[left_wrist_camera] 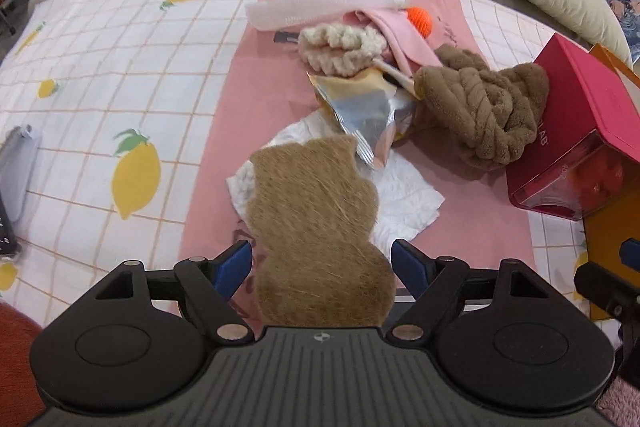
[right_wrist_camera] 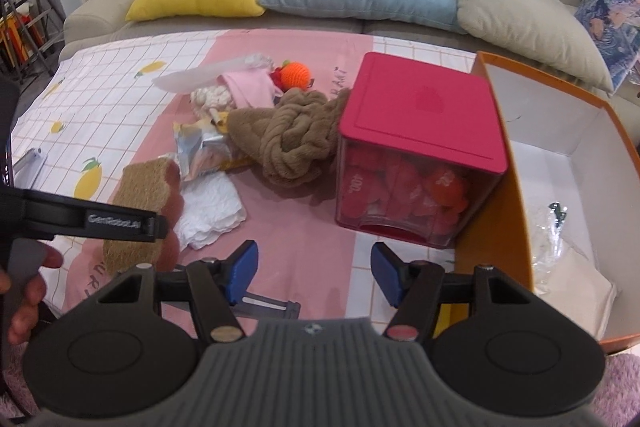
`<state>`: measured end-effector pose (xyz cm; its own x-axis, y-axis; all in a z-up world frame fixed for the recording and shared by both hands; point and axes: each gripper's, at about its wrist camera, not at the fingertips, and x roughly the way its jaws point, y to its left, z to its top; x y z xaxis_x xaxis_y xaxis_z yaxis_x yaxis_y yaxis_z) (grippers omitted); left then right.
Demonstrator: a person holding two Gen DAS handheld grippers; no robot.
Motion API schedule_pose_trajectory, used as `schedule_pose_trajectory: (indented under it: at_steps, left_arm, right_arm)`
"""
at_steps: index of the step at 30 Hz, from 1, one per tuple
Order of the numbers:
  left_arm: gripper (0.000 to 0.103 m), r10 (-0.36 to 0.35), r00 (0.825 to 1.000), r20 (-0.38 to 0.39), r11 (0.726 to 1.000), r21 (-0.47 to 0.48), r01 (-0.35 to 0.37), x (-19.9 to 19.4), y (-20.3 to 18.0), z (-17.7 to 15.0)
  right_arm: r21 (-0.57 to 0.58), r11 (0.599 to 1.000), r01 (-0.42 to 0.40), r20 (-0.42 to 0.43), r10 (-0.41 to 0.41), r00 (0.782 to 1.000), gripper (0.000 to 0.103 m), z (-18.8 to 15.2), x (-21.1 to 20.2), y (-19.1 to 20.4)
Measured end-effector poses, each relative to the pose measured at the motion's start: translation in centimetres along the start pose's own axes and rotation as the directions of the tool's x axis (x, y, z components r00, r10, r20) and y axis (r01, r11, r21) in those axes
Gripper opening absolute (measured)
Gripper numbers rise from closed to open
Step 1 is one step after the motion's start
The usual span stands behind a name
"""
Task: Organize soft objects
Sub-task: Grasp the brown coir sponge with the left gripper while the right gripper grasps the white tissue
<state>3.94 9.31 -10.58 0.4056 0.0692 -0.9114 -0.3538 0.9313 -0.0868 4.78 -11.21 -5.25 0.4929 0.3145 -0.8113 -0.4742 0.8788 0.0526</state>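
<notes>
One loofah sponge — between open left tongs, right tongs apart

You could not see the near end of the tan fibrous scouring pad; the left gripper's black body covered it, so any contact with the blue pads stayed hidden. The crumpled white paper napkin lay partly under that pad. The grey cloth and the orange cardboard box were cut by the frame edges. The small print on the pink tablecloth was too blurred for you to read.
</notes>
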Motion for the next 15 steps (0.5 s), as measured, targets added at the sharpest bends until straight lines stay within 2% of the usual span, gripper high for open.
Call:
schedule_pose_trajectory:
  at_steps: [6,12,15]
  left_arm:
    - [0.085,-0.021,1.000,-0.017,1.000,-0.002,0.021,0.8,0.1,0.0]
    - [0.083,-0.025,1.000,0.008,1.000,0.003,0.025,0.3,0.2,-0.1]
    - [0.083,-0.030,0.999,0.041,1.000,-0.005,0.030,-0.8,0.5,0.1]
  right_arm:
    - [-0.023,1.000,-0.010,-0.028,0.010,1.000,0.062,-0.1,1.0,0.5]
    - [-0.054,0.998,-0.040,-0.052,0.037,0.998,0.061,-0.3,1.8,1.1]
    - [-0.088,0.993,-0.079,-0.045,0.076,0.996,0.061,-0.2,2.1,1.7]
